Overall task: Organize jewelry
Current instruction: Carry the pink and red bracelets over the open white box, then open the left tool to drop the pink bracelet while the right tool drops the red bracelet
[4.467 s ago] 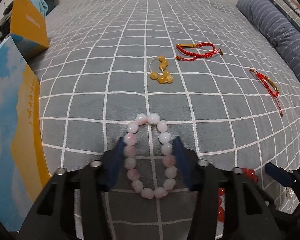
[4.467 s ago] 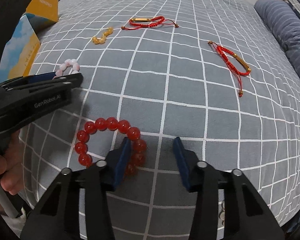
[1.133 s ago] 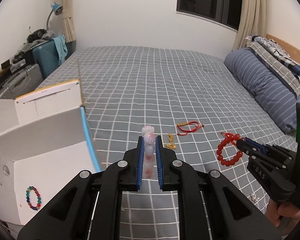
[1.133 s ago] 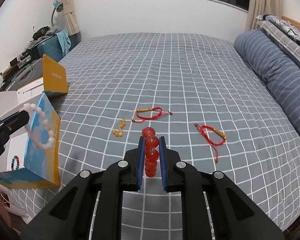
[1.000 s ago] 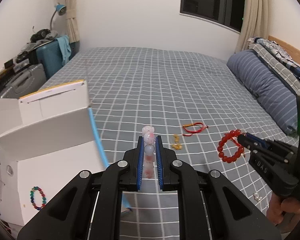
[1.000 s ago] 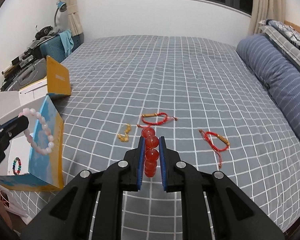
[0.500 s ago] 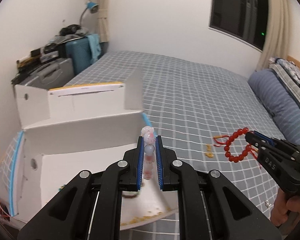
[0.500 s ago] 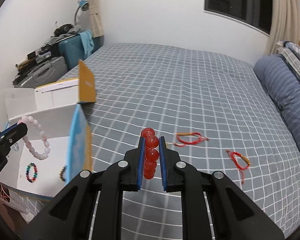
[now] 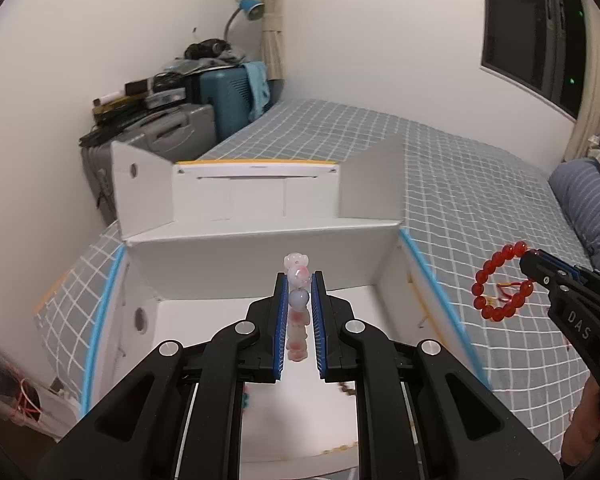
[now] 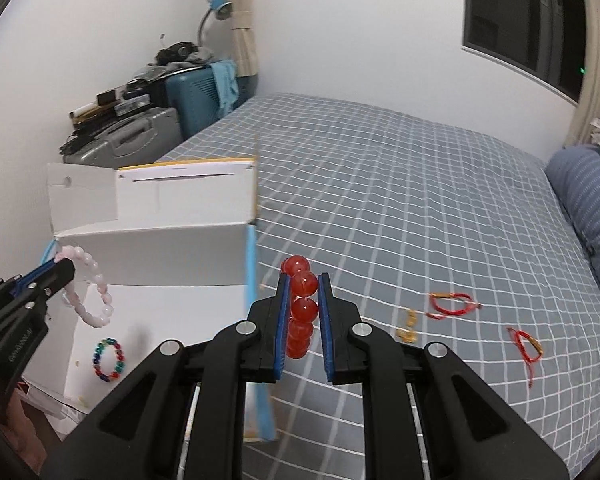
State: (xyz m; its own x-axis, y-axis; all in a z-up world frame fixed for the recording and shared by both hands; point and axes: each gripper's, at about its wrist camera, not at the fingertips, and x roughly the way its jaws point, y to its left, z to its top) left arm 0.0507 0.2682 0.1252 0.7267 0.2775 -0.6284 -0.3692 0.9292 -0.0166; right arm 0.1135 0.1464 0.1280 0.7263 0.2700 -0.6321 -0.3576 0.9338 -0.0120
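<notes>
My left gripper (image 9: 298, 280) is shut on a pink bead bracelet (image 9: 298, 276), held in the air over the open white box (image 9: 260, 252). In the right wrist view the same bracelet (image 10: 96, 292) hangs from the left gripper (image 10: 62, 274) above the box floor. My right gripper (image 10: 303, 282) is shut on a red bead bracelet (image 10: 302, 284), over the bed just right of the box's blue edge. From the left wrist view the red bracelet (image 9: 496, 284) dangles from the right gripper (image 9: 534, 258). A multicoloured bead bracelet (image 10: 109, 354) lies in the box.
On the grey checked bedspread (image 10: 420, 200) lie a yellow bead piece (image 10: 407, 328) and two red cord bracelets (image 10: 452, 305) (image 10: 526, 346). Suitcases (image 10: 140, 136) with clutter stand by the wall at the left. A striped blue pillow (image 10: 588, 200) lies at the right.
Both grippers have swung left, from over the bedspread toward the box, each keeping its bracelet. The left one now hangs over the box's inside; the right one is beside its edge.
</notes>
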